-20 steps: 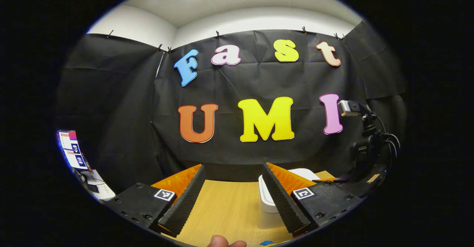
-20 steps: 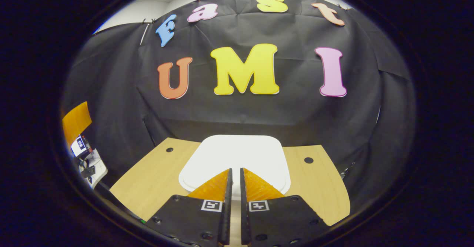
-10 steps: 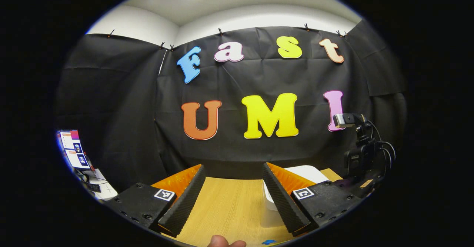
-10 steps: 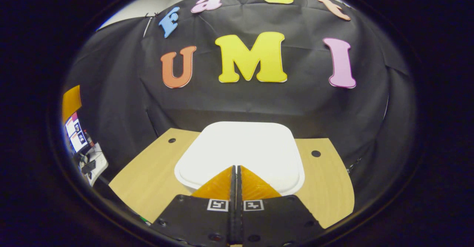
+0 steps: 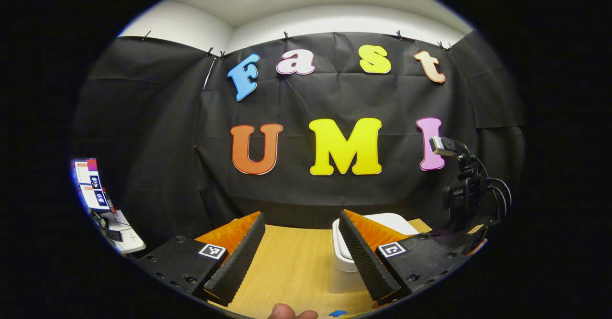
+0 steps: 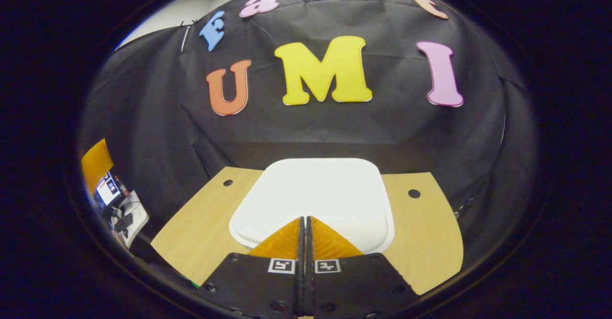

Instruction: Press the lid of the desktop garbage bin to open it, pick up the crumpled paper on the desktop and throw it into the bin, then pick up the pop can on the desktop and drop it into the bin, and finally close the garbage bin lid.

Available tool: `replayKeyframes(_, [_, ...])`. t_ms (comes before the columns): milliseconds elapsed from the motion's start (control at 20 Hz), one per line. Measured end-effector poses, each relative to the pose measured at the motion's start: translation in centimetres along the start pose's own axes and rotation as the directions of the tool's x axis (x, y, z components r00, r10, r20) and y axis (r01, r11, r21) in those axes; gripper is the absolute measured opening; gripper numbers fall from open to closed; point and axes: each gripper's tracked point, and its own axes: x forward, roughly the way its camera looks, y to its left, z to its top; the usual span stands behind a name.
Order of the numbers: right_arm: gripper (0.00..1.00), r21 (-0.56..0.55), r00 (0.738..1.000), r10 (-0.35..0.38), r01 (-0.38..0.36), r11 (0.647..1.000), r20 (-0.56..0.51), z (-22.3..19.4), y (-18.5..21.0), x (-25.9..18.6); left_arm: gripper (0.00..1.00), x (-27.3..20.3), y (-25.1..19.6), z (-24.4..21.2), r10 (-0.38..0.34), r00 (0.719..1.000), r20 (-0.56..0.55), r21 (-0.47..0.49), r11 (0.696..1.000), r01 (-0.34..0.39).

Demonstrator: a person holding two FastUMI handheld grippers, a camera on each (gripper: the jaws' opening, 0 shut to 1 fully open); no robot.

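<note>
Currently the right gripper [image 6: 304,223] has its fingers pressed together, nothing between them, tips over the near edge of the white rounded-square plastic bin lid [image 6: 315,194]. The lid sits at lower centre of the right gripper view, flat and closed, dead ahead of the fingers and extending away from them toward the black cloth wall. Whether the tips are touching the lid or just above it cannot be told.

The left gripper [image 5: 301,247] has its fingers spread wide, holding nothing, over the light wooden counter [image 5: 291,271]. In the left gripper view the white bin [image 5: 342,257] shows at lower right, partly behind that gripper's right-hand finger; the right gripper's body and cables [image 5: 466,199] show above it at right edge.

Judgement: the step in hand is the lid press. The right gripper is clearly the nearer one, already lined up on the lid's centreline. The lid is close to square, so no strong long axis; its top faces up, so the press goes straight down on the near edge. The left gripper looks ready for the paper afterwards.
</note>
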Motion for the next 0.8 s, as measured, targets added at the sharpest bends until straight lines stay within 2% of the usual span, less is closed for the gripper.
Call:
replayKeyframes(100, [0.01, -0.01, 0.997, -0.017, 0.018, 1.0, 0.081, 2.1, 0.0, -1.2, 0.99, 0.0, -0.3, 0.3, -0.013, 1.0, 0.006, 0.002, 1.0, 0.013])
replayKeyframes(200, [0.15, -0.043, 0.99, -0.022, 0.029, 0.999, 0.137, 3.8, 0.0, -2.2, 0.99, 0.1, -0.9, 0.2, -0.028, 1.0, 0.005, 0.002, 1.0, 0.028])
replayKeyframes(250, [0.34, -0.045, 0.987, -0.017, 0.024, 0.999, 0.159, 4.6, 0.2, -2.7, 0.99, 0.1, -0.9, 0.1, -0.033, 0.999, 0.002, -0.002, 0.999, 0.033])
replayKeyframes(300, [0.45, -0.042, 0.982, -0.009, 0.017, 0.999, 0.188, 5.4, 0.3, -3.2, 0.99, 0.1, -1.1, 0.1, -0.039, 0.999, 0.002, -0.006, 0.999, 0.039])
replayKeyframes(350, [0.67, -0.044, 0.977, -0.002, 0.012, 0.999, 0.214, 6.2, 0.4, -3.8, 0.99, 0.1, -1.1, 0.2, -0.041, 0.999, 0.003, -0.009, 0.999, 0.042])
replayKeyframes(450, [0.86, -0.064, 0.966, -0.005, 0.022, 0.998, 0.259, 7.0, 0.5, -4.6, 0.99, 0.0, -1.1, 0.0, -0.045, 0.999, 0.002, -0.013, 0.999, 0.045])
replayKeyframes(650, [0.96, -0.064, 0.951, 0.005, 0.016, 0.998, 0.31, 7.6, 0.9, -5.9, 1.0, 0.0, -0.7, -0.2, -0.043, 0.999, 0.001, -0.019, 0.999, 0.043])
replayKeyframes(800, [0.95, -0.053, 0.943, -0.003, 0.021, 0.998, 0.333, 7.7, 0.6, -6.7, 0.99, -0.2, -0.5, -0.5, -0.047, 0.999, -0.006, -0.025, 0.999, 0.047])
